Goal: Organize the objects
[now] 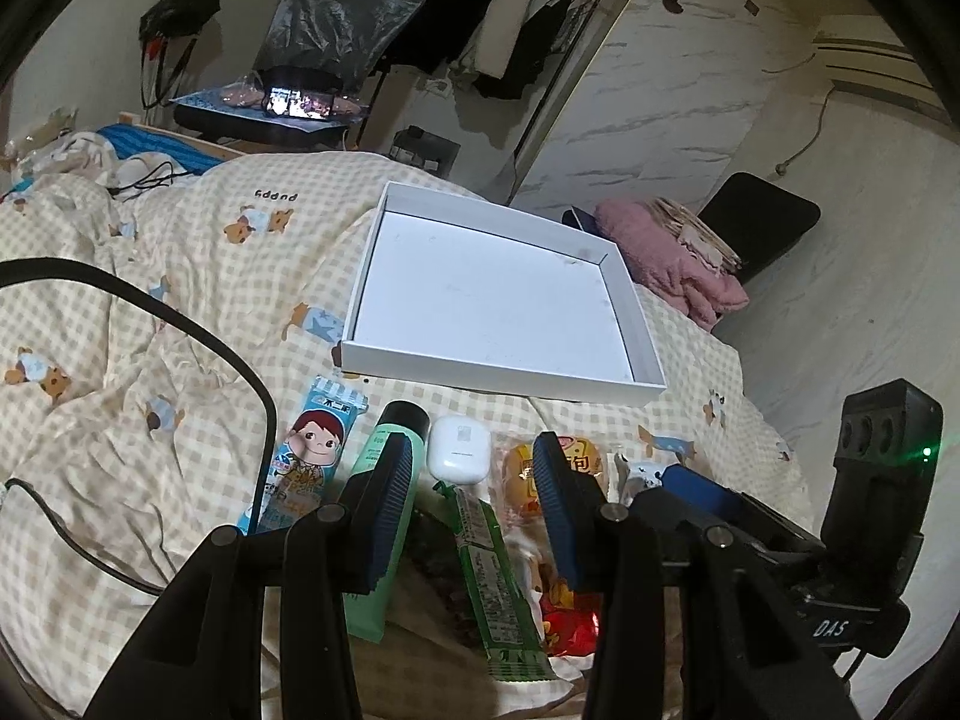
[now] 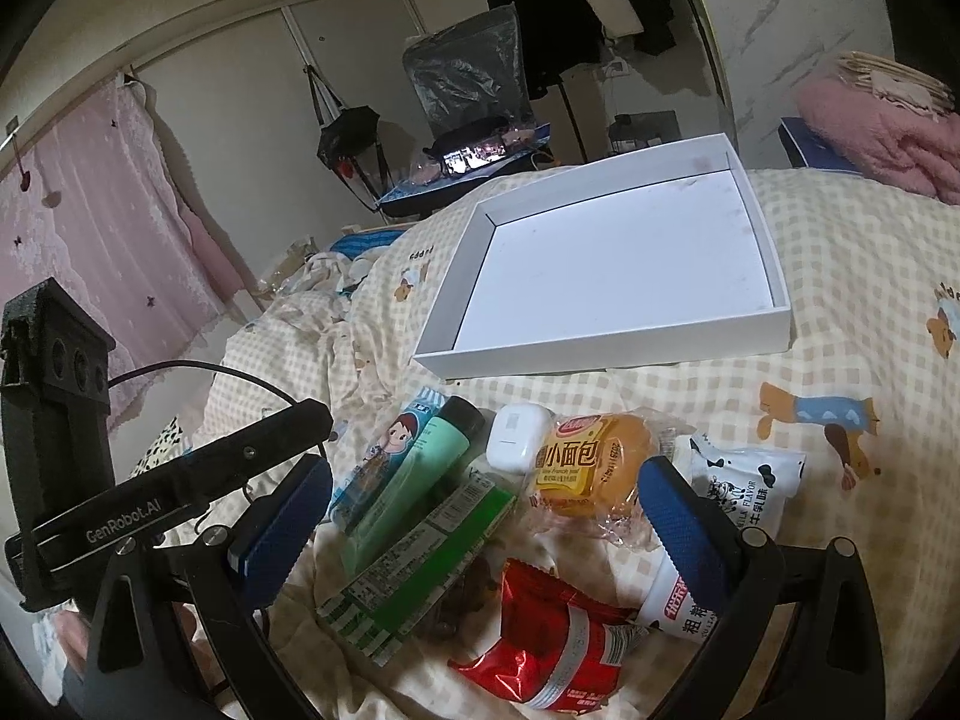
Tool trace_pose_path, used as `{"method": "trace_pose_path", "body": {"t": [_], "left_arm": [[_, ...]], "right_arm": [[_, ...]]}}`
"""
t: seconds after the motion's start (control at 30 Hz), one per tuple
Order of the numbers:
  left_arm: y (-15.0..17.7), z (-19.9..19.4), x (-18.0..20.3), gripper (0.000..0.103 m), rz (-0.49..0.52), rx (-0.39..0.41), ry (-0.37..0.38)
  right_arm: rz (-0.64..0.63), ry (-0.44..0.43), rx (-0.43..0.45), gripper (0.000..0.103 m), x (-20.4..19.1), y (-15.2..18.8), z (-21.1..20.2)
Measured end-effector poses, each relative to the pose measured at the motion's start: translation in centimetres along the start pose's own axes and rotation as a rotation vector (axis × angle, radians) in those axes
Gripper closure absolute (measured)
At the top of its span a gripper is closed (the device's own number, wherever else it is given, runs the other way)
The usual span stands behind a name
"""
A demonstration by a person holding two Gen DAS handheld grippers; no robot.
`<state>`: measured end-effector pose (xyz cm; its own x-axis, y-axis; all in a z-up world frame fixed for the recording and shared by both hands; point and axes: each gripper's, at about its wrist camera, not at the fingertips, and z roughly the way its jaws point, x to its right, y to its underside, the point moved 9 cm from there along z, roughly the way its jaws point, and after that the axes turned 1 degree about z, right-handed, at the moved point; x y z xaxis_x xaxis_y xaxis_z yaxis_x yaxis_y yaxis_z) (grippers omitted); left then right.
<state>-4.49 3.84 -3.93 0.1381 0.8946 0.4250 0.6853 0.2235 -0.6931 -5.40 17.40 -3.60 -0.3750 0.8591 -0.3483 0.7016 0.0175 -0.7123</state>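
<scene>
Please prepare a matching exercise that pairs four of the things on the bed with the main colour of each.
Things:
1. shallow cardboard tray
2. tube with a black cap
3. crinkled snack packet
4. earbud case

Colours and looks:
A. red, shiny foil
B. glossy white, small and rounded
C. mint green
D. flat white, rectangular, with nothing in it

Right pairs: 1-D, 2-C, 3-A, 4-B
</scene>
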Motion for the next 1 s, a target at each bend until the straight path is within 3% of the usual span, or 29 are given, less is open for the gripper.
{"method": "trace_pose_path", "body": {"t": [0.7, 1.0], "left_arm": [[0.28, 0.65, -0.64, 0.057, 0.016, -0.042, -0.078], [0.17, 0.50, -1.06, 0.039, 0.002, -0.044, -0.083]], "right_arm": [[-0.006, 0.008, 0.008, 0.000, -0.15, -0.04, 0.03], [0.002, 0.016, -0.002, 0.000, 0.27, 0.04, 0.13]]}}
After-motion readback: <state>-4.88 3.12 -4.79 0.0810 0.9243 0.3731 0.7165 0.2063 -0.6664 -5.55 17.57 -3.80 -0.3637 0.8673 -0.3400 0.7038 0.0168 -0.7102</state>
